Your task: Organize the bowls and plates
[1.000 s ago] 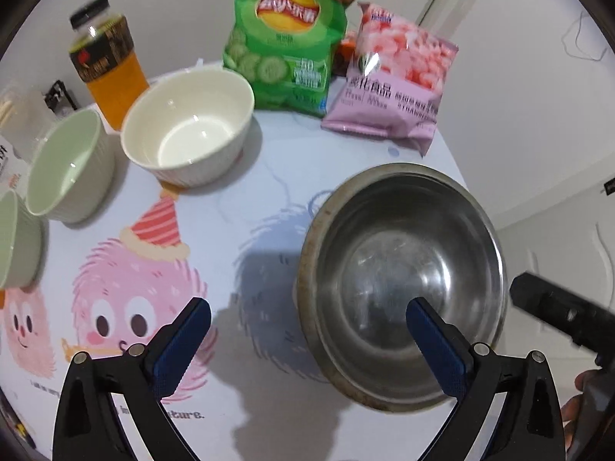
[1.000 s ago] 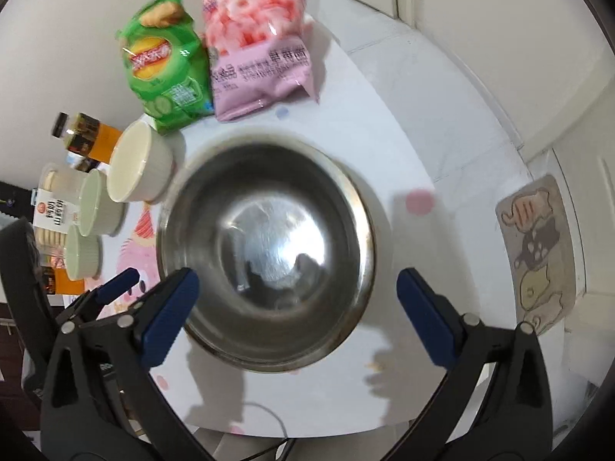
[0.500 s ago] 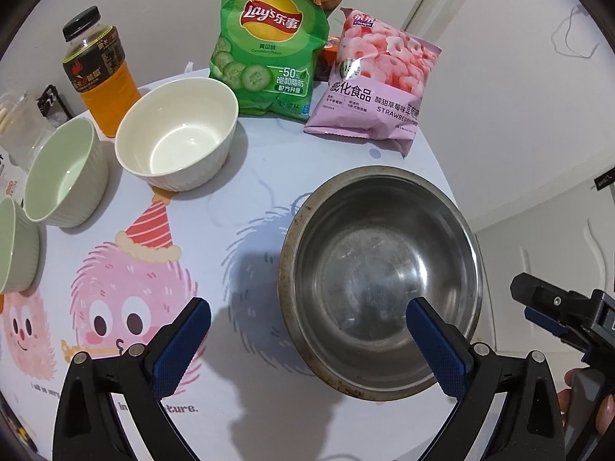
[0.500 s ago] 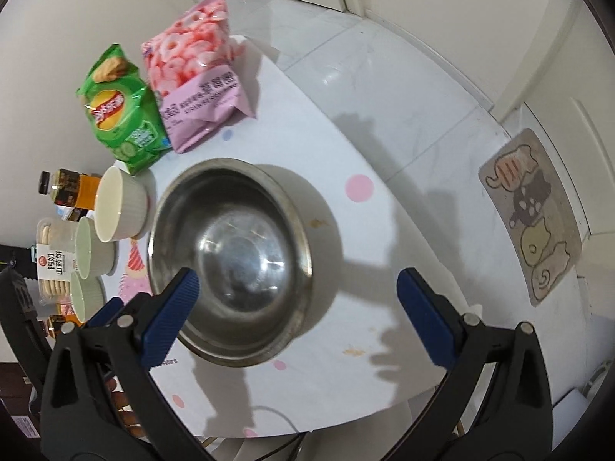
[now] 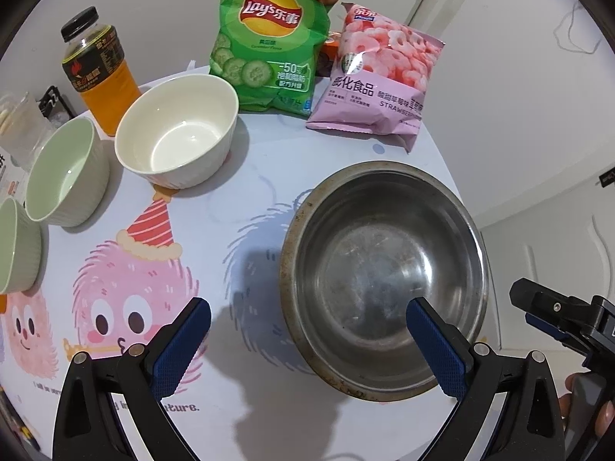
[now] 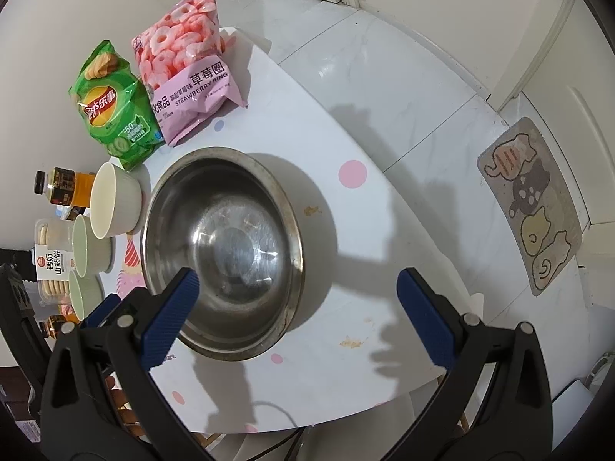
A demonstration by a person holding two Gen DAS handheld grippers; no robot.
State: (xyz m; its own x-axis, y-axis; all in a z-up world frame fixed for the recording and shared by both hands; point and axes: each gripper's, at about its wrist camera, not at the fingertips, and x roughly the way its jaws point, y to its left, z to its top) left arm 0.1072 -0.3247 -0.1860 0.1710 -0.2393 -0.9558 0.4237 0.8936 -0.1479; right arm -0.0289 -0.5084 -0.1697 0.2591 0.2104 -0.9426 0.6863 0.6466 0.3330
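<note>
Both tools (image 5: 307, 340) (image 6: 298, 307) hang open over the empty steel bowl (image 5: 384, 269).

Both views bright, evenly lit from overhead. Sharp focus at centre; strong fisheye bending at the edges, black vignette in the corners. Soft grey shadows of the tools fall on the table (image 6: 346, 146) and the floor (image 6: 403, 88). Metal bowl (image 5: 384, 276) shows dull, diffuse reflections on its inner wall; white bowl (image 5: 177, 130) carries small glare spots. Snack bags (image 5: 276, 34) glint slightly. No motion blur.
</note>
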